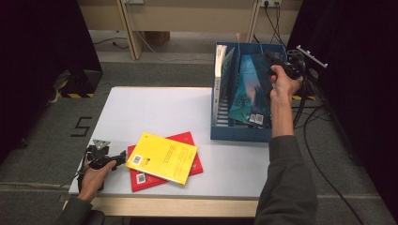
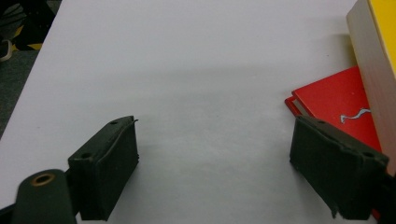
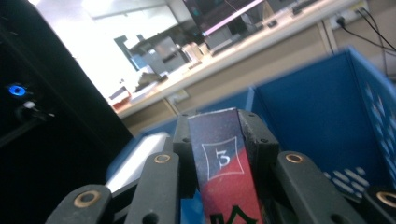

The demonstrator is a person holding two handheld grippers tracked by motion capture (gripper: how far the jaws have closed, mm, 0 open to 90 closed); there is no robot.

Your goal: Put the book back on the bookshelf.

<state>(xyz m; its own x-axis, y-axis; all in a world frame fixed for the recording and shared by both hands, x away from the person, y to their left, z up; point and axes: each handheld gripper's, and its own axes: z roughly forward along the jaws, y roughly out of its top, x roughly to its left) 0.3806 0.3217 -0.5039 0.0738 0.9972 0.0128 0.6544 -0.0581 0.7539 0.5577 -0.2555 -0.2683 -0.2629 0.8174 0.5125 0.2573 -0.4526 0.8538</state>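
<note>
A teal-covered book (image 1: 251,91) leans inside the blue crate (image 1: 239,133) at the table's far right. My right gripper (image 1: 272,58) is shut on its top end, the hand above the crate's right side. Seen from the right gripper view, both jaws press on the book's dark blue and red spine (image 3: 224,172), which bears a "3"; the right gripper (image 3: 217,122) points at the crate's blue wall (image 3: 322,116). At the near left, my left gripper (image 1: 123,158) rests on the table, open, beside a yellow book (image 1: 164,157) lying on a red book (image 1: 192,140). Its jaws (image 2: 215,163) hold nothing; the red book (image 2: 336,100) lies to their right.
A pale book (image 1: 224,65) stands upright in the crate's left compartment. Cables (image 1: 319,140) trail on the floor right of the table. The white tabletop (image 1: 155,110) lies bare between the books and the far edge. Dark curtains flank both sides.
</note>
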